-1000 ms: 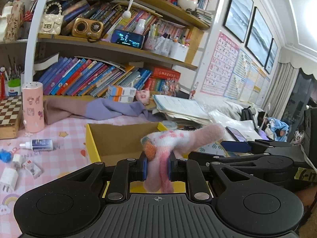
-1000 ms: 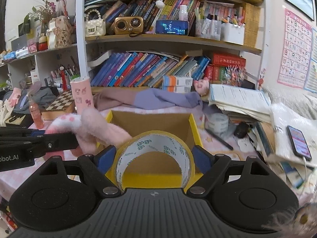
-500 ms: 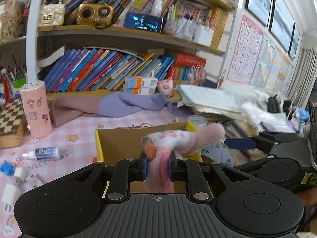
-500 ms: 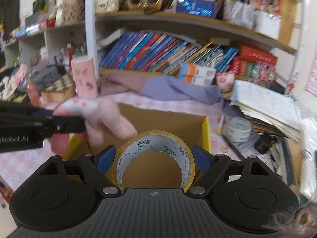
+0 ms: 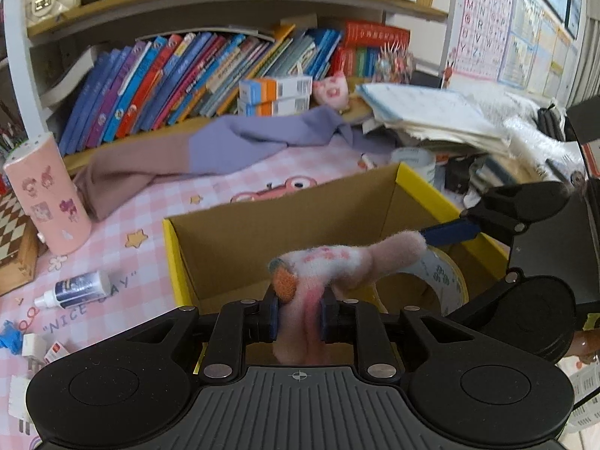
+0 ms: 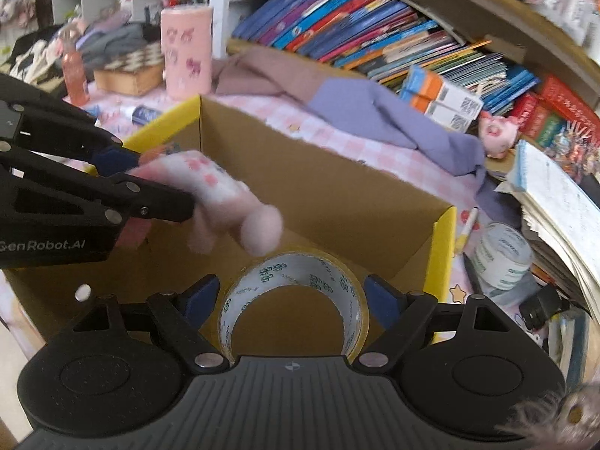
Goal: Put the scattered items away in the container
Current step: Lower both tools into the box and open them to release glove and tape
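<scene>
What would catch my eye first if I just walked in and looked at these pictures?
Probably the fluffy pink sock pinched in the left gripper, hanging over the open cardboard box with yellow edges. Right beside it, the right gripper grips a roll of clear tape between its blue fingers, also over the box. Behind, a crowded shelf of colourful books runs along the pink checked table.
</scene>
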Motion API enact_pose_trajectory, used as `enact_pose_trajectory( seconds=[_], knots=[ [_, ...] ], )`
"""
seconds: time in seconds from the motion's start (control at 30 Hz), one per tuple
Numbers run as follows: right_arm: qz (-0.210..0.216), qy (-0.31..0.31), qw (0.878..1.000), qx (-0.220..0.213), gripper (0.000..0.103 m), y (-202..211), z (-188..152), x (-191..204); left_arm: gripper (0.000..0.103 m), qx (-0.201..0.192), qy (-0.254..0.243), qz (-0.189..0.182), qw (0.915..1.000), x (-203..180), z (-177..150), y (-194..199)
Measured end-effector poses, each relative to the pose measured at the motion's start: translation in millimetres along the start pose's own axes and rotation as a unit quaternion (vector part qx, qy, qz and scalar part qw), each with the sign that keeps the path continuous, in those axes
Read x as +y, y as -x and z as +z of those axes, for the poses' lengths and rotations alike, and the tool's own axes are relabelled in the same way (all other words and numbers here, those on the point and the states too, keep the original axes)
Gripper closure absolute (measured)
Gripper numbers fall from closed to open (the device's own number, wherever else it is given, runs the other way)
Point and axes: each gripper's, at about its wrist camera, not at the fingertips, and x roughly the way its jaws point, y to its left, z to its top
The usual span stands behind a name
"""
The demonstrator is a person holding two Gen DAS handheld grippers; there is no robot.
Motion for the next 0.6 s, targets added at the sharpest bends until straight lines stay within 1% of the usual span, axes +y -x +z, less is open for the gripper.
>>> enact_pose_trajectory(
  seconds=[0.03,0.2,0.23,0.27,0.3,0.33,0.37,0.4,0.47,0.5,0.6],
  knots=[
    [0.001,0.000,1.000,0.003,0.020,-2.6,-0.3,-0.2,0.080,0.003,0.000,0.001,1.0000,-0.3,-1.1,-1.6],
    [0.008,0.001,1.000,0.009,0.020,-8.4,0.0,-0.6,0.079,0.012,0.005,0.014,0.9998,-1.1,-2.3,-7.8],
    [0.009,0.001,1.000,0.008,0.020,-8.4,0.4,-0.5,0.074,0.013,0.006,0.016,0.9998,-1.2,-2.0,-8.6],
    [0.008,0.002,1.000,0.009,0.019,-8.4,0.6,-0.3,0.067,0.015,0.007,0.020,0.9997,-1.4,-2.2,-9.1],
    [0.007,0.001,1.000,0.009,0.019,-8.6,0.6,-0.4,0.062,0.015,0.007,0.021,0.9996,-1.6,-2.4,-9.5],
    [0.006,-0.002,1.000,0.009,0.019,-8.4,0.5,-0.8,0.051,0.014,0.008,0.022,0.9996,-2.1,-2.4,-9.4],
    [0.003,-0.002,1.000,0.006,0.017,-7.9,0.6,-1.0,0.044,0.010,0.009,0.025,0.9996,-2.4,-2.7,-8.2],
    [-0.001,-0.002,1.000,0.003,0.014,-6.8,0.5,-1.2,0.040,0.005,0.011,0.029,0.9995,-2.3,-2.6,-6.6],
    [-0.004,-0.006,1.000,-0.003,0.014,-4.2,-0.5,-2.5,0.028,-0.004,0.016,0.031,0.9994,-1.1,-2.2,-3.1],
    [-0.005,-0.010,1.000,-0.005,0.014,-3.2,-1.0,-3.6,0.026,-0.007,0.017,0.030,0.9994,-0.8,-2.2,-1.6],
    [-0.010,-0.016,1.000,-0.015,0.013,2.1,-2.8,-5.5,0.026,-0.015,0.021,0.031,0.9992,-1.8,-3.1,4.2]
  ],
)
